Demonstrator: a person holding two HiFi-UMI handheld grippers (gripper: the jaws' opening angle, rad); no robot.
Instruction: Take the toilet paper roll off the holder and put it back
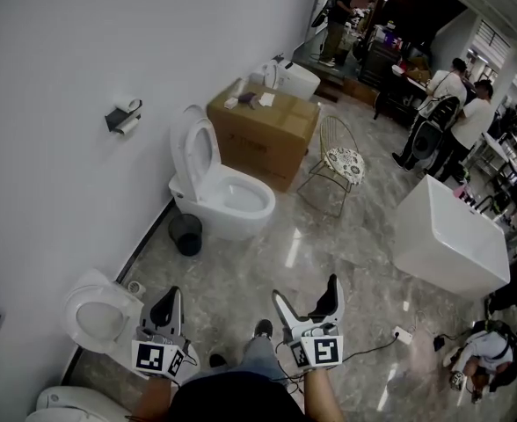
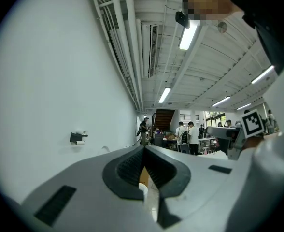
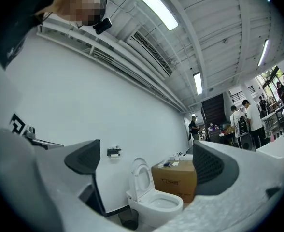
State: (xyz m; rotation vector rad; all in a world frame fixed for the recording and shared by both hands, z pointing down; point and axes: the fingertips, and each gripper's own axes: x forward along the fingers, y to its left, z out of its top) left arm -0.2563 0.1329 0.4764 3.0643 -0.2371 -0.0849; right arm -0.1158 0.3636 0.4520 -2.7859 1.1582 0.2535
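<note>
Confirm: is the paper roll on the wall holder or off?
On: the white roll hangs under the dark holder on the wall.

Grey left tongs point(image 1: 174, 295) and right tongs point(image 1: 304, 290) carry black-and-white marker cubes point(image 1: 159, 357).

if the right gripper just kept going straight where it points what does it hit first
Likely the toilet, raised lid first: it sits centred between the open, empty jaws of the right gripper, with nothing nearer in line. The paper holder lies up and left. Depth is unclear.
</note>
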